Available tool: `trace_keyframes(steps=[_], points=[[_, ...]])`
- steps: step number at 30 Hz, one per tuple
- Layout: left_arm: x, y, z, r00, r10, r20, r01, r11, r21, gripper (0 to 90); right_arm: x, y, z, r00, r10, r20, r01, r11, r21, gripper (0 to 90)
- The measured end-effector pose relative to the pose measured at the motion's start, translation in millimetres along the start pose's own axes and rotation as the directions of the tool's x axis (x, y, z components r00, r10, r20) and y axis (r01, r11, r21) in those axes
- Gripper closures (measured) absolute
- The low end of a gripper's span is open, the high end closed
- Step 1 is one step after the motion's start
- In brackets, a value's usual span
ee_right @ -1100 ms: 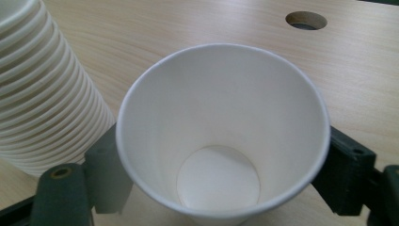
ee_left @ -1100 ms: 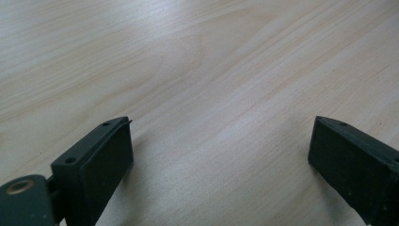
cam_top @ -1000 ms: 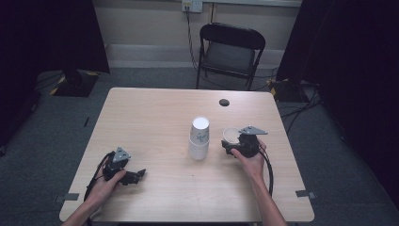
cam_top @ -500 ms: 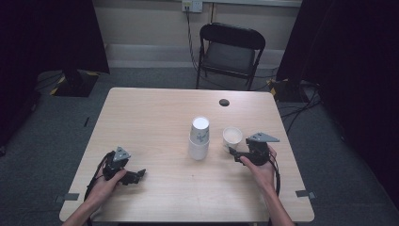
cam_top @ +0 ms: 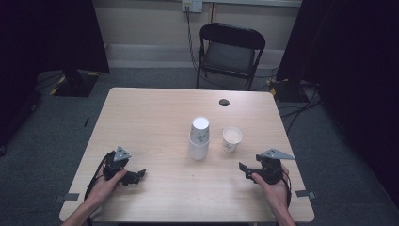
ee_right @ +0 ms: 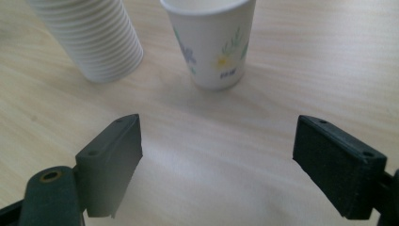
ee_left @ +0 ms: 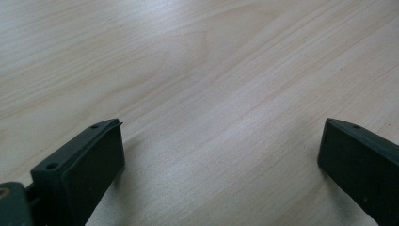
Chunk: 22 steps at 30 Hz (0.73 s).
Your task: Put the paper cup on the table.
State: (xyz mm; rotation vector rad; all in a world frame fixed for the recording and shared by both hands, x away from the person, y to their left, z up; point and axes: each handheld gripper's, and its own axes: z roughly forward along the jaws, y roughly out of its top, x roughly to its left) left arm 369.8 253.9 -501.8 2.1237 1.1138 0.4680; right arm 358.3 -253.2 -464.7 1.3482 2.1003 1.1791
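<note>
— Where's the paper cup (ee_right: 211, 42)?
— Upright on the pale wood-grain table (cam_top: 155, 117), flower-printed, smooth-walled, just beside the ribbed white cup stack (ee_right: 91, 40).
— The grippers?
— Right gripper (ee_right: 217, 162) near it, spread wide, empty. Left gripper (ee_left: 221, 165) likewise, over bare wood.

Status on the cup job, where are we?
Done: one single cup stands upright on the table, apart from the cup stack. In hand: nothing; the right gripper is open and empty short of that cup, and the left gripper lies open near the table's front edge. Left: the stack holds many more cups, if those are to come off too.
</note>
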Motion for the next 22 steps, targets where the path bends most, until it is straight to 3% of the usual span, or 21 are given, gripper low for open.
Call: trace_keyframes(steps=[3,7,10,13,15,22], points=[[0.0,0.0,0.0,1.0000,0.000,0.000,0.000,1.0000,0.000,0.2,2.2,-12.8,1.1,0.9998,-0.009,0.018,0.007,0.998,0.066,15.7],[0.0,0.0,0.0,1.0000,0.000,0.000,0.000,1.0000,0.000,0.2,3.9,-24.6,2.6,0.9986,-0.039,0.034,0.035,0.993,0.109,15.6],[0.0,0.0,0.0,1.0000,0.000,0.000,0.000,1.0000,0.000,0.2,6.4,-27.8,4.6,0.9967,-0.063,0.052,0.056,0.992,0.114,15.0],[0.0,0.0,-0.1,1.0000,0.001,0.000,-0.001,1.0000,0.001,0.2,9.1,-32.1,8.6,0.9953,-0.046,0.085,0.034,0.989,0.141,14.1],[0.0,0.0,-0.1,1.0000,0.001,0.000,-0.001,1.0000,0.000,0.2,12.7,-34.5,10.4,0.9913,-0.068,0.113,0.051,0.988,0.144,13.9],[0.0,0.0,-0.1,1.0000,0.001,0.000,-0.001,1.0000,0.001,0.2,14.6,-37.1,11.0,0.9903,-0.072,0.119,0.057,0.991,0.125,13.7]])
